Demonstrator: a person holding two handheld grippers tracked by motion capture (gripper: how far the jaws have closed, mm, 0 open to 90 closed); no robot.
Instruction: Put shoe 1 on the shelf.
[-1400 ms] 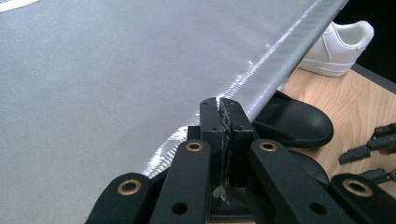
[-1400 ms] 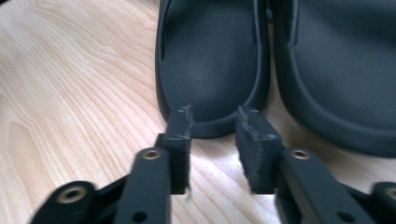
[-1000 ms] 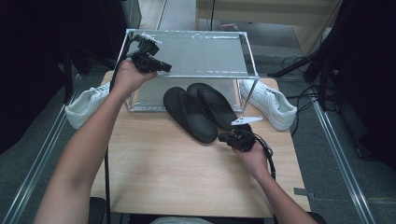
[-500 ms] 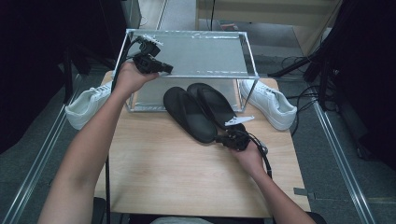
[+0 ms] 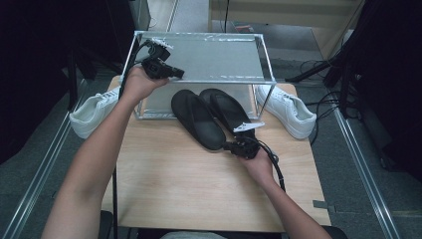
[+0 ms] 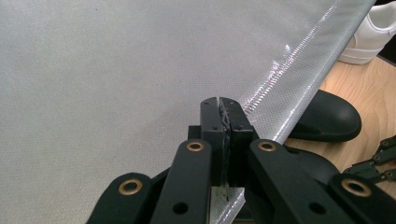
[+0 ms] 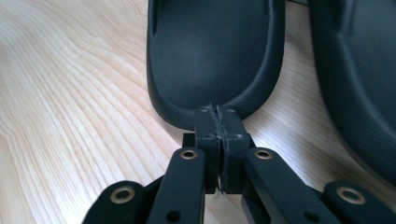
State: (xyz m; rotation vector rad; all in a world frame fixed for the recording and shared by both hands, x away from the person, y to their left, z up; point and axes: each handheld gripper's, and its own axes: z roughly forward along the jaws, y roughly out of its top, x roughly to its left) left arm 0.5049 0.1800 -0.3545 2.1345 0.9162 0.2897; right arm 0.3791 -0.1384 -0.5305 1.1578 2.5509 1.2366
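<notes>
on the wooden desk (image 5: 179,179), just in front of the metal-framed rack (image 5: 264,59), lie two black slippers side by side, toes toward the rack. the left slipper (image 5: 196,118) has its heel end nearest the person; the right slipper (image 5: 225,107) lies touching or just beside it, its toe under the rack's front rail. the right tool (image 5: 234,147) sits low at the heel of the left slipper, its jaws clenched together; the right gripper view shows the pads pressed flat against each other at the heel rim (image 7: 205,105), with nothing visibly between them, and whether the tips touch the rim cannot be told. its jaws have just been parting very slightly, though the pads look closed. the left tool (image 5: 174,73) is held up at the rack's front left corner, over the grey mesh shelf (image 6: 116,84), jaws clenched; a scrap of clear tape or film shows below the pads in the left gripper view, and whether it is gripped cannot be told. left of the rack a white sneaker (image 5: 94,112) lies partly off the desk edge; right of the rack a second white sneaker (image 5: 288,109) lies likewise.
</notes>
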